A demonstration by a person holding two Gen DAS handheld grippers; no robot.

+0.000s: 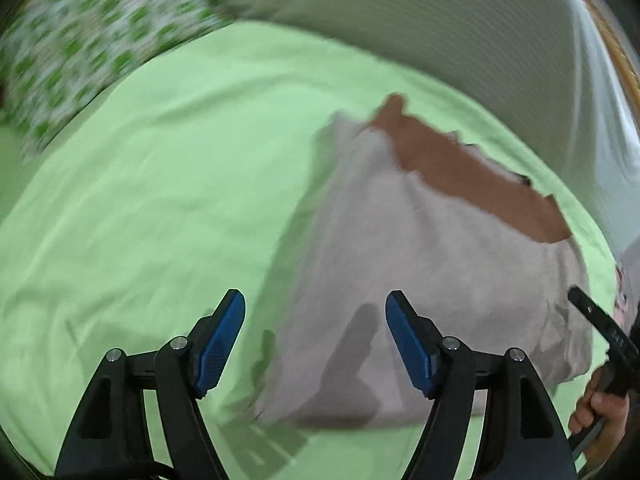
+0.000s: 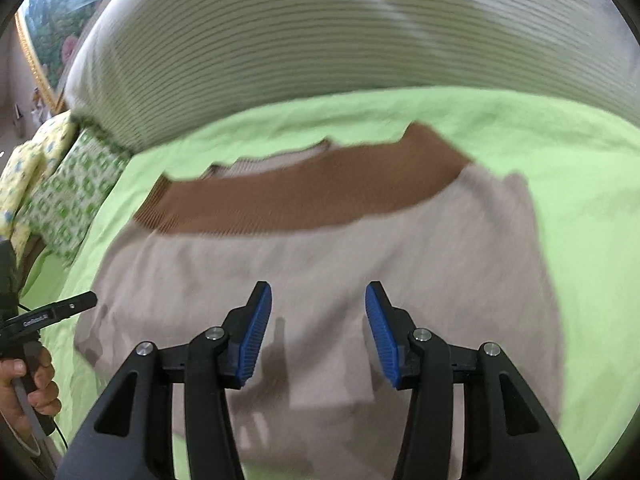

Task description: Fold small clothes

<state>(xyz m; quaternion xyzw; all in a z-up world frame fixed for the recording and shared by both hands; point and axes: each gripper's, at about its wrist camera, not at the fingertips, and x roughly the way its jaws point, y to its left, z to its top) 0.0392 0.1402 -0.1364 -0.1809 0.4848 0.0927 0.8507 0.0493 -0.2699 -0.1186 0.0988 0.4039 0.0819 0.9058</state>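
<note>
A bed covered by a light green sheet is filling the lower part of both views, its surface lying slightly creased. Behind it, a padded headboard with fine horizontal ribbing, pale beige, is curving across the top. A pillow with a green-and-white print is resting at the head of the bed, and a yellow patterned pillow is lying just beside it. A gilt-framed picture is hanging on the wall beyond. Soft, even light is falling throughout.
</note>
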